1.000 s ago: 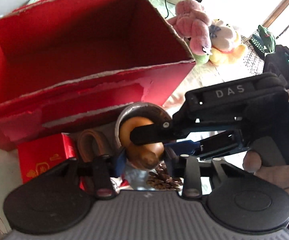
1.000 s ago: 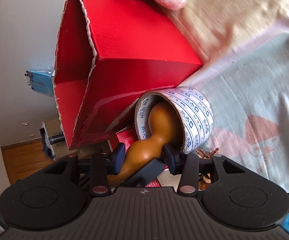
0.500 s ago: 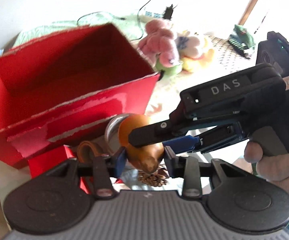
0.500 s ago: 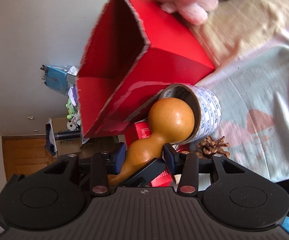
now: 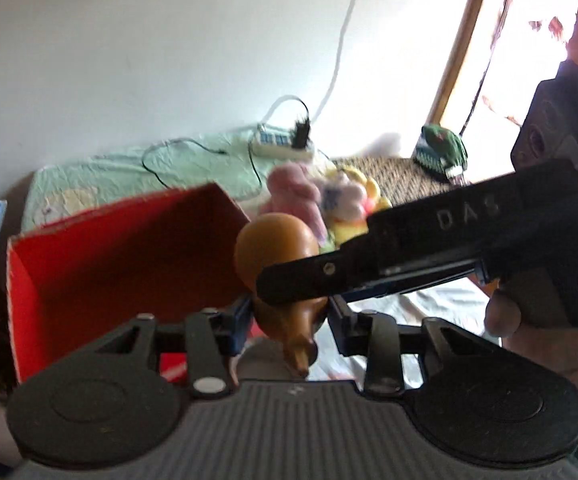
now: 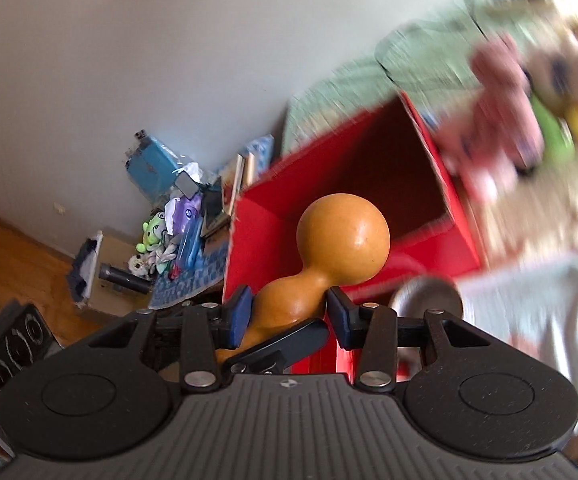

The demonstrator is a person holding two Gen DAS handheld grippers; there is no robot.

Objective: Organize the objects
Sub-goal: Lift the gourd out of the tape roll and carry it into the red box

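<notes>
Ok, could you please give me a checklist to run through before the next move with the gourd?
1. Right hand-held gripper closed on gourd neck: ok.
2. Left hand-held gripper also closed on it: ok.
3. Gourd clear of tape roll: ok.
4. Red box open on top: ok.
5. Plush toys outside the box opening: ok.
6. Box floor free: cannot tell, blurred.

Black ribbed hand-held gripper (image 6: 289,312) with blue finger pads (image 6: 241,312), silver screws, "DAS" embossed.
</notes>
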